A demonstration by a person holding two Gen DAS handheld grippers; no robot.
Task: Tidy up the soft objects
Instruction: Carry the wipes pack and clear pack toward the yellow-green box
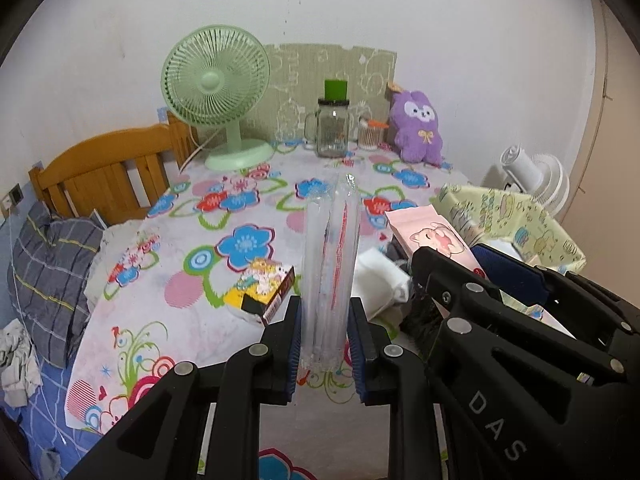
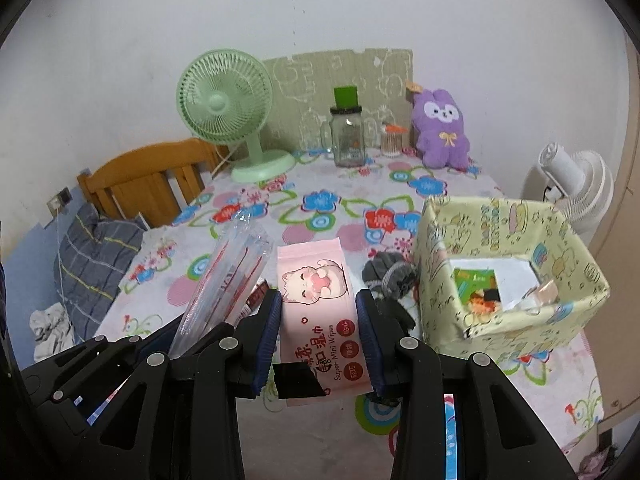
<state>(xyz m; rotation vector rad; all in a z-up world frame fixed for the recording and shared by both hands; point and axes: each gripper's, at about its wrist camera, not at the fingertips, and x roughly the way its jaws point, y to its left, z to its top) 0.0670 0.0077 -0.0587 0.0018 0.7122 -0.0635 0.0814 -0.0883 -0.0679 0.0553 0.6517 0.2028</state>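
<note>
We see the fan (image 2: pixel 224 100) at the table's (image 2: pixel 320 184) rear left, the jar (image 2: pixel 347 136) right of it, and the plush (image 2: pixel 440 128) rightmost. The box (image 2: pixel 508 272) sits front right, with gloves (image 2: pixel 390 276) just left of it.

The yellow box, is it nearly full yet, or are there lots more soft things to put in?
Not nearly. The yellow box holds only a few small packets. In hand: the left gripper holds a clear plastic pack, and the right gripper holds pink wipes. Left on the table: grey gloves, a white cloth and the purple plush.
</note>
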